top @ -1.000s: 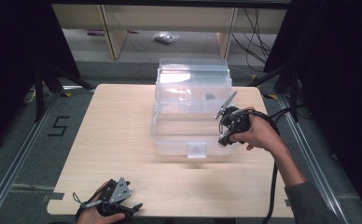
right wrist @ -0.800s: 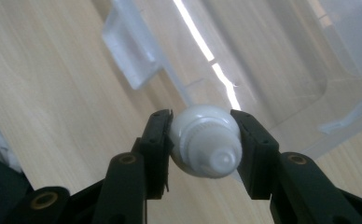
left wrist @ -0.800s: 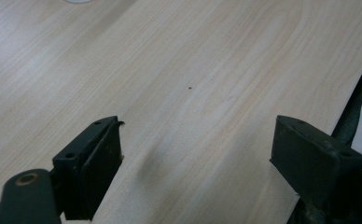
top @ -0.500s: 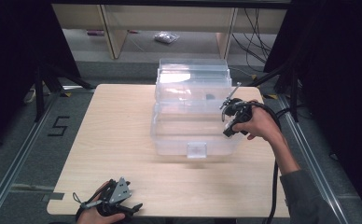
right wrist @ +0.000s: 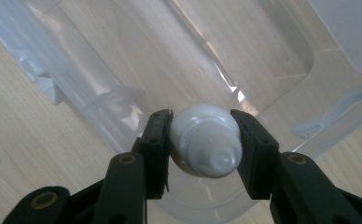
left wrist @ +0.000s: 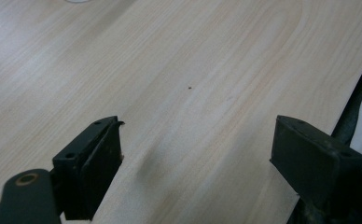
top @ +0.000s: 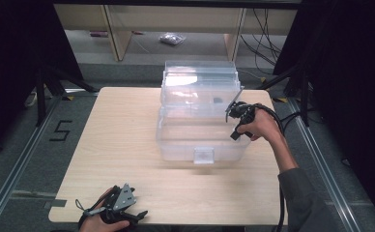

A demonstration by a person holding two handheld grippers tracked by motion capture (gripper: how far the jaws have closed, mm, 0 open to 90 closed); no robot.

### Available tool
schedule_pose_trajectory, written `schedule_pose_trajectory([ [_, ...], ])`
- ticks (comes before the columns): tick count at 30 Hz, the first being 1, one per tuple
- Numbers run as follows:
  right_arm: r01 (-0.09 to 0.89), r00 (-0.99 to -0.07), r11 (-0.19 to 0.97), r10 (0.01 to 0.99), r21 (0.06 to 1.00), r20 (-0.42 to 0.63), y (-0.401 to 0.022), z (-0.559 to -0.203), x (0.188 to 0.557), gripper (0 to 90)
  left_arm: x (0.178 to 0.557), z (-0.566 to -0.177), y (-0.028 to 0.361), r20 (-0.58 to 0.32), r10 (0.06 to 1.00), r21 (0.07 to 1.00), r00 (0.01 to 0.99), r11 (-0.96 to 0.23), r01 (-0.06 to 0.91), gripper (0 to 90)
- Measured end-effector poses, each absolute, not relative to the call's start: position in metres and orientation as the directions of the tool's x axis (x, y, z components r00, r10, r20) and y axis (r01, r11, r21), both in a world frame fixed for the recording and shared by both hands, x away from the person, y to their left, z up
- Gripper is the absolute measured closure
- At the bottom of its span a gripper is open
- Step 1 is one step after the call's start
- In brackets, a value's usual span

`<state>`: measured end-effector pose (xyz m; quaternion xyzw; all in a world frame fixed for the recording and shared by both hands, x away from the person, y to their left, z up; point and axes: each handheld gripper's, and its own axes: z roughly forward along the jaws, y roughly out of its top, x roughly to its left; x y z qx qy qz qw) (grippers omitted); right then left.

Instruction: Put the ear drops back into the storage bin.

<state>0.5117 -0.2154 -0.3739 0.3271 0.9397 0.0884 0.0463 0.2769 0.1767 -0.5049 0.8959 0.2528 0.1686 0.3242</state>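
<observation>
This looks like a lab or test room set up for recording. A plain light-wood table (top: 127, 145) stands between black curtains (top: 11, 72) on a grey floor (top: 11, 169) with metal rails (top: 11, 179) and a taped "5" (top: 60, 130). Behind it are bare wooden shelf frames (top: 118, 34), loose cables (top: 267, 29) and black stand legs (top: 45, 87).

We've brought the right gripper (top: 237, 112) in from the table's right side toward the clear plastic box (top: 200, 121), and lower too. It's now right at the box's right wall, where a second ago it hung further out. The white bulb (right wrist: 206, 140) rides along, clamped between the jaws.
</observation>
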Motion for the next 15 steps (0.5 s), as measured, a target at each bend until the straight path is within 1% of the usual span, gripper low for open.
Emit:
schedule_pose_trajectory([
  [1, 0.620, -0.772, 0.763, 0.635, 0.184, -0.029, -0.215, -0.375, 0.513, 60.2, 0.277, -0.505, 0.177, 0.137, 0.563, 0.666, 0.815, -0.662, 0.344, 15.7],
  [2, 0.603, -0.787, 0.776, 0.617, 0.186, -0.025, -0.215, -0.376, 0.515, 60.1, 0.277, -0.505, 0.177, 0.137, 0.564, 0.670, 0.815, -0.659, 0.343, 15.7],
  [3, 0.631, -0.764, 0.755, 0.644, 0.180, -0.021, -0.214, -0.379, 0.516, 60.1, 0.276, -0.505, 0.177, 0.128, 0.572, 0.673, 0.810, -0.650, 0.353, 15.7],
  [5, 0.625, -0.769, 0.763, 0.639, 0.165, -0.040, -0.215, -0.381, 0.519, 60.2, 0.277, -0.505, 0.177, 0.129, 0.563, 0.674, 0.816, -0.653, 0.345, 15.6],
  [6, 0.637, -0.761, 0.753, 0.649, 0.168, -0.021, -0.215, -0.382, 0.519, 60.1, 0.277, -0.505, 0.177, 0.133, 0.566, 0.675, 0.814, -0.653, 0.344, 15.6],
  [7, 0.623, -0.770, 0.764, 0.637, 0.168, -0.037, -0.217, -0.383, 0.521, 60.1, 0.277, -0.505, 0.177, 0.132, 0.567, 0.675, 0.813, -0.652, 0.345, 15.7],
  [9, 0.624, -0.770, 0.764, 0.637, 0.163, -0.037, -0.218, -0.385, 0.523, 60.1, 0.276, -0.506, 0.176, 0.123, 0.578, 0.674, 0.807, -0.646, 0.360, 15.6],
  [11, 0.646, -0.753, 0.745, 0.658, 0.165, -0.025, -0.217, -0.388, 0.523, 60.2, 0.277, -0.505, 0.177, 0.135, 0.561, 0.670, 0.817, -0.659, 0.342, 15.7],
  [12, 0.624, -0.771, 0.765, 0.636, 0.160, -0.028, -0.218, -0.390, 0.525, 60.2, 0.277, -0.505, 0.177, 0.139, 0.563, 0.666, 0.815, -0.662, 0.344, 15.6],
  [13, 0.647, -0.753, 0.747, 0.657, 0.155, -0.023, -0.217, -0.391, 0.525, 60.1, 0.277, -0.505, 0.177, 0.136, 0.564, 0.671, 0.815, -0.657, 0.343, 15.6],
  [15, 0.655, -0.747, 0.742, 0.664, 0.141, -0.022, -0.217, -0.394, 0.526, 60.1, 0.277, -0.505, 0.177, 0.133, 0.563, 0.671, 0.816, -0.657, 0.344, 15.7],
])
